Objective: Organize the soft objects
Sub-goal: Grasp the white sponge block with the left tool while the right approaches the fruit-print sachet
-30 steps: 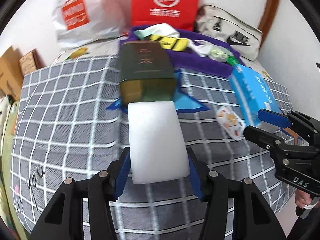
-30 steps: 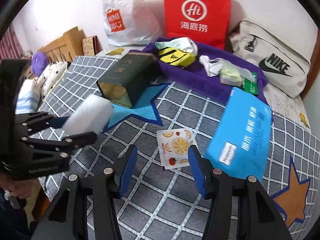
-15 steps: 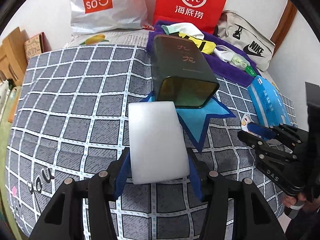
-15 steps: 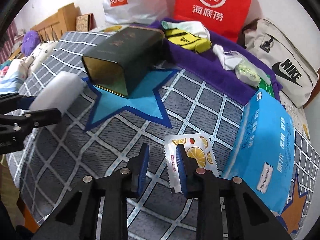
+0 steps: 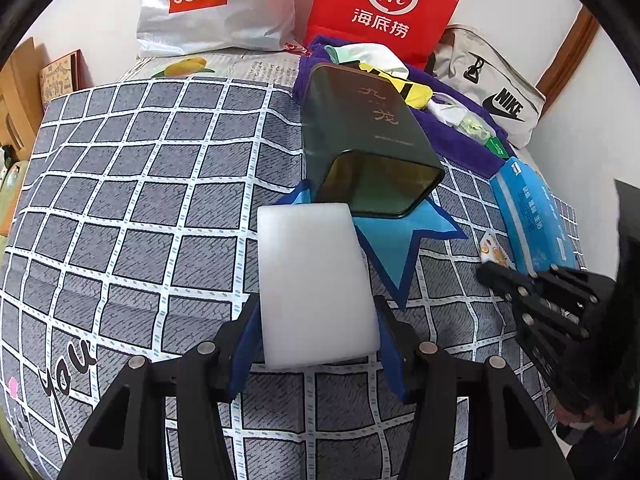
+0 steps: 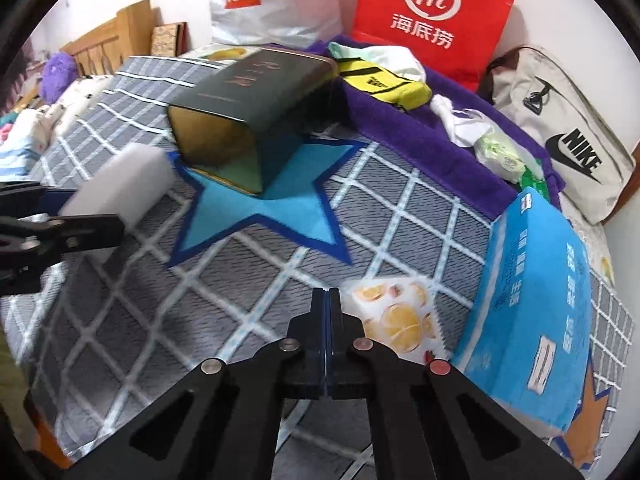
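My left gripper (image 5: 316, 344) is shut on a white sponge block (image 5: 316, 284), which it holds just above the bed in front of the open mouth of a dark green tin (image 5: 368, 136) lying on its side. The right wrist view shows the same sponge (image 6: 124, 184) and left gripper (image 6: 80, 224) at the left edge. My right gripper (image 6: 326, 300) is shut with nothing between its blue pads, low over the checked bedcover. A lemon-print wipe packet (image 6: 400, 316) lies just to the right of its tips. A big blue tissue pack (image 6: 532, 280) lies beyond the packet.
A purple towel (image 6: 420, 132) at the back carries a yellow-black garment (image 6: 384, 84), a white cloth (image 6: 460, 120) and a green packet (image 6: 500, 152). A red paper bag (image 6: 432, 12), a white plastic bag (image 5: 212, 4) and a beige shoulder bag (image 6: 560, 128) line the wall.
The right gripper's jaws went from wide open to fully shut as it sank toward the bed beside the lemon packet. The left gripper carried the sponge closer to the tin's mouth.
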`<state>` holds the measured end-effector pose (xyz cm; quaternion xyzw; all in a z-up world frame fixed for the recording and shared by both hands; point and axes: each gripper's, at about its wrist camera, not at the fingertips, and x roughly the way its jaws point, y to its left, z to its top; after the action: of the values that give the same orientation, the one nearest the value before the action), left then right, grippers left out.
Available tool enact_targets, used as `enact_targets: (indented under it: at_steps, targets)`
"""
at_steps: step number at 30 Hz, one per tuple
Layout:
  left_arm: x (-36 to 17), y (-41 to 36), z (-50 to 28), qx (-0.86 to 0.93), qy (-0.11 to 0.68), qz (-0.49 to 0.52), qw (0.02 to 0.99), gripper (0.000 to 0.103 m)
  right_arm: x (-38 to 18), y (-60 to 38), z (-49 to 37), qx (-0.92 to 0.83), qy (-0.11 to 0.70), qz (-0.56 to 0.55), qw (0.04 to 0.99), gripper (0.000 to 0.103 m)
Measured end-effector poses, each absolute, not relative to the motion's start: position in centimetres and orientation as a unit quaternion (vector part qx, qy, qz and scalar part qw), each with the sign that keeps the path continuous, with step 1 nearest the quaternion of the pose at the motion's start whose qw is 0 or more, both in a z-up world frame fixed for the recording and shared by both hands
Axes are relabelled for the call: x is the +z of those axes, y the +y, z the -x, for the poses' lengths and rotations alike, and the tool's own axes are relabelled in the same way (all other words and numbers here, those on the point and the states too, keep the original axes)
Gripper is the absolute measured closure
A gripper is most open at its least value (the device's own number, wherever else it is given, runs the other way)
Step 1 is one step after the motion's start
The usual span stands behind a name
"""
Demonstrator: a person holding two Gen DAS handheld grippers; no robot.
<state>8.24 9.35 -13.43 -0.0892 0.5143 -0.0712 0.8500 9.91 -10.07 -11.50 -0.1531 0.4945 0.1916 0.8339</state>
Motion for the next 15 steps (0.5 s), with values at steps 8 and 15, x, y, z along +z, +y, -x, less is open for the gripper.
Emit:
enact_targets:
  at_steps: [8, 15]
  targets:
    - [-13.3, 9.2, -8.0, -0.068, 0.513, 0.085, 0.852, 0.051, -9.9, -9.9, -6.9, 0.238, 0.488, 0.122, 0.831, 0.103]
    - [-13.4, 9.1, -8.1, -0.067, 0.513, 0.085, 0.852, 0.05, -10.5, -11.5, -9.8, 0.174, 0.482, 0.125, 0.85, 0.091]
